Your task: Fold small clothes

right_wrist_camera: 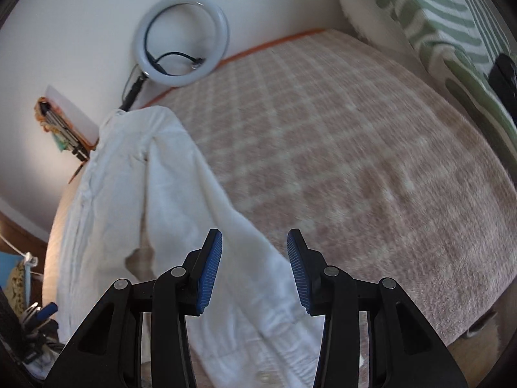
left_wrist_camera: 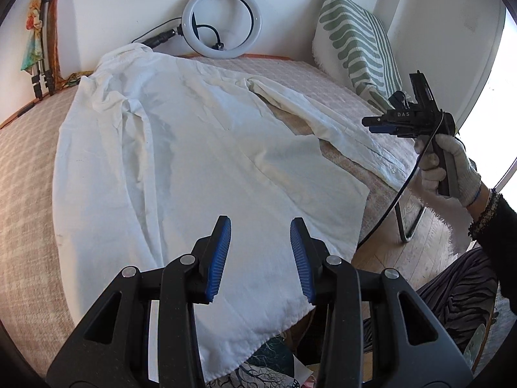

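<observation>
A white long-sleeved shirt (left_wrist_camera: pixel 181 148) lies spread flat on the checked beige bed cover (left_wrist_camera: pixel 29 168). Its right sleeve (left_wrist_camera: pixel 326 119) stretches toward the bed's right edge, cuff at the edge. My left gripper (left_wrist_camera: pixel 261 226) is open and empty, hovering over the shirt's near hem. My right gripper (left_wrist_camera: pixel 371 124) shows in the left wrist view, held in a gloved hand just above the sleeve cuff. In the right wrist view the right gripper (right_wrist_camera: pixel 254 239) is open and empty, above the sleeve (right_wrist_camera: pixel 226 232) and its cuff (right_wrist_camera: pixel 268 352).
A white ring light (left_wrist_camera: pixel 222 21) leans on the wall at the bed's far side. A green-striped pillow (left_wrist_camera: pixel 355 45) stands at the right. A folded tripod (left_wrist_camera: pixel 42 55) with colourful cloth stands at far left. Wooden floor (left_wrist_camera: pixel 416 223) lies right of the bed.
</observation>
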Demonstrator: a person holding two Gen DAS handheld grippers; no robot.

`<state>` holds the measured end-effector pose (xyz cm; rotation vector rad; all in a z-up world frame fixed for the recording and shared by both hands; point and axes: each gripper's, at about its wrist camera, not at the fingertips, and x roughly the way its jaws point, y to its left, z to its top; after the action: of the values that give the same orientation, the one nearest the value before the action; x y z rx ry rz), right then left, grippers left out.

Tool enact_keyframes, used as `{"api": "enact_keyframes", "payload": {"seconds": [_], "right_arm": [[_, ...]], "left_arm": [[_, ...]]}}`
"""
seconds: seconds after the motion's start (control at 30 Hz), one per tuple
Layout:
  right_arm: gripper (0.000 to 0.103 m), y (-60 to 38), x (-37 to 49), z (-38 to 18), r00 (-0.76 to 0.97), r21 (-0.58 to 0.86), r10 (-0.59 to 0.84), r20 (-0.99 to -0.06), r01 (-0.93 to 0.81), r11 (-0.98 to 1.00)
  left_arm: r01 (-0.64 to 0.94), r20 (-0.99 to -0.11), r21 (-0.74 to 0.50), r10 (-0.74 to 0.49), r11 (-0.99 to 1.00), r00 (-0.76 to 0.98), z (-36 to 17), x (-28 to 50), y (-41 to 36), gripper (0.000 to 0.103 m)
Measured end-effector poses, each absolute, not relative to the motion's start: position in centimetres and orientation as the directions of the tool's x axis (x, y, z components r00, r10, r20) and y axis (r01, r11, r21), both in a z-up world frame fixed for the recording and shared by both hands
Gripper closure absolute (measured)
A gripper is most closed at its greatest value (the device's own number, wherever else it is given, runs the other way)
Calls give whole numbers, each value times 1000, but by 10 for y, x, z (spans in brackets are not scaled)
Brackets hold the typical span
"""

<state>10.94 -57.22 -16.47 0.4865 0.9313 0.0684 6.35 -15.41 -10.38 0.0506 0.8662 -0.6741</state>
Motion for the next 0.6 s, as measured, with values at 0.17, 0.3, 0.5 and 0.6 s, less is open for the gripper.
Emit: {"api": "enact_keyframes", "payload": {"seconds": [0.17,0.3,0.5,0.6], "right_arm": [[63,-576,112,-182,572,459,312,-759,130,879],[100,-564,117,-187,554,454,341,-760,76,888],[102,-553,119,-173,583,443,314,-750,90,892],[102,-540,120,-152,623,437,306,-720,66,897]], "left_arm": [[560,-721,-231,-526,796,451,-108,72,-159,64],[567,-719,-223,-527,793,453,-107,72,-158,64],[579,-712,-210,-529,788,462,-109,69,-155,64],[572,-712,-223,-532,790,457,-110,71,-152,64]]}}
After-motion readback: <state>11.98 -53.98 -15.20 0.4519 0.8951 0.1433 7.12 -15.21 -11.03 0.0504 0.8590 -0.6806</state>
